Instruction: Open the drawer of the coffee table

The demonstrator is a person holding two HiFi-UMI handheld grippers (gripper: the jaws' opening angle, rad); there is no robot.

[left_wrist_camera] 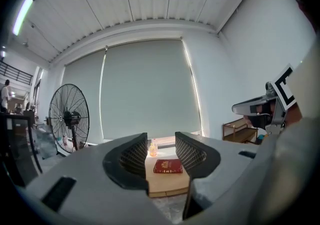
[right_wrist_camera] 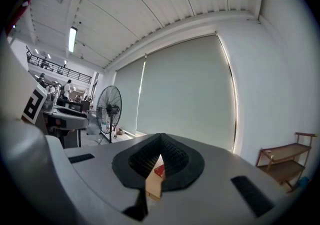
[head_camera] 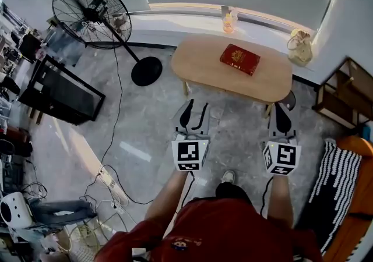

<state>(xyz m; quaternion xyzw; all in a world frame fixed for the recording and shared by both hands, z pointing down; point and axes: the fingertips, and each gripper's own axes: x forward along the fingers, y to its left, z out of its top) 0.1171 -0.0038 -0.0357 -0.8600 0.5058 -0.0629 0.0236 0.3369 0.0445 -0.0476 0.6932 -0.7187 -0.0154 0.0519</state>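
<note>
Task status: not started as far as the views show. The table (head_camera: 204, 63) stands by the window, ahead of the person, with open floor between; both grippers are held level in front of the body and well apart from it. No drawer front, handle or gap shows in any view: the head view looks down on the tabletop only, and the left gripper view shows the near edge too small to make out a drawer line. Whether the drawer is closed cannot be confirmed, though nothing projects from the table, so it is judged shut. Left to do, by that judgement: the approach, finding the drawer front, taking hold and pulling, which is the whole task. The left gripper (head_camera: 197, 104) has its jaws standing wide with nothing between them; the table merely shows through the gap in the distance. The right gripper (head_camera: 278, 106) has its jaws closed tip to tip, also empty, with only a sliver of the table seen past them. Containers: the drawer's contents are not visible. On the tabletop lie a red book (head_camera: 239, 59), flat and toward the right end, and beyond it, at the window edge, a small bottle (head_camera: 228, 22) that stands upright and appears to hold amber liquid. A pale bag (head_camera: 300, 47) sits by the window to the right of the table; its contents cannot be seen. A fan (head_camera: 91, 6) stands to the table's left, clear of the path.
</note>
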